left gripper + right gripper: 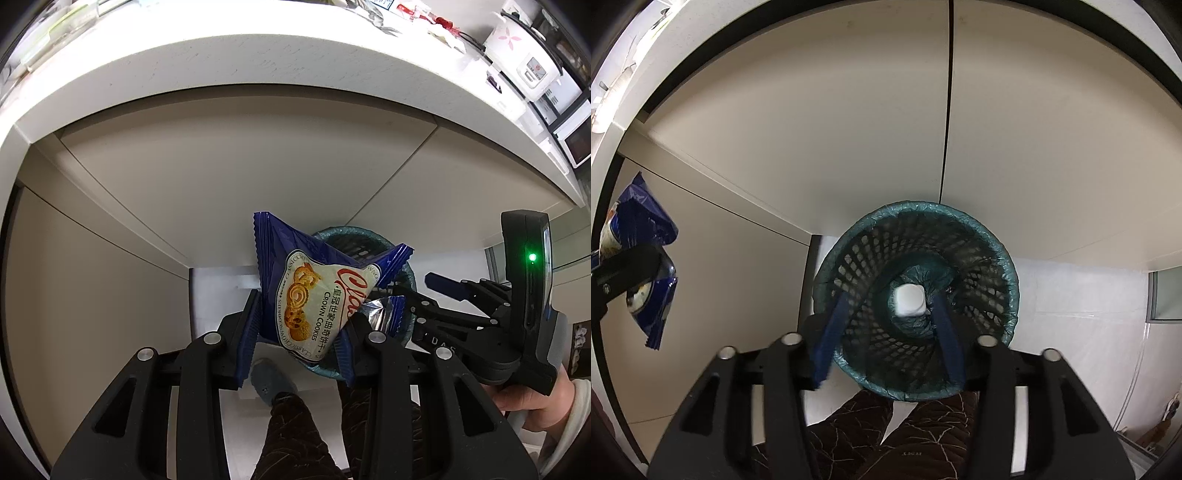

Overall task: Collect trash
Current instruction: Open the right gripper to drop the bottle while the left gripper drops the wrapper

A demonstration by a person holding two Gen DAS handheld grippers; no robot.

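Observation:
A blue cookie bag [314,295] with a picture of biscuits sits pinched between the blue pads of my left gripper [301,314], which is shut on it, beside and above a dark mesh waste basket [332,236] lined with a green bag. In the right wrist view my right gripper [889,295] points down into the basket [1008,266] with its fingers [827,332] apart. A white crumpled lump [910,300] lies deep inside the basket, free of the pads. The cookie bag [639,236] hangs at the far left. My right gripper [417,291] reaches over the basket from the right.
A white countertop [258,74] overhangs beige cabinet doors [812,129] behind the basket. On it stand a rice cooker [517,55] and small clutter. The person's dark trousers [886,435] and a grey slipper [269,380] are below the grippers on a pale tiled floor.

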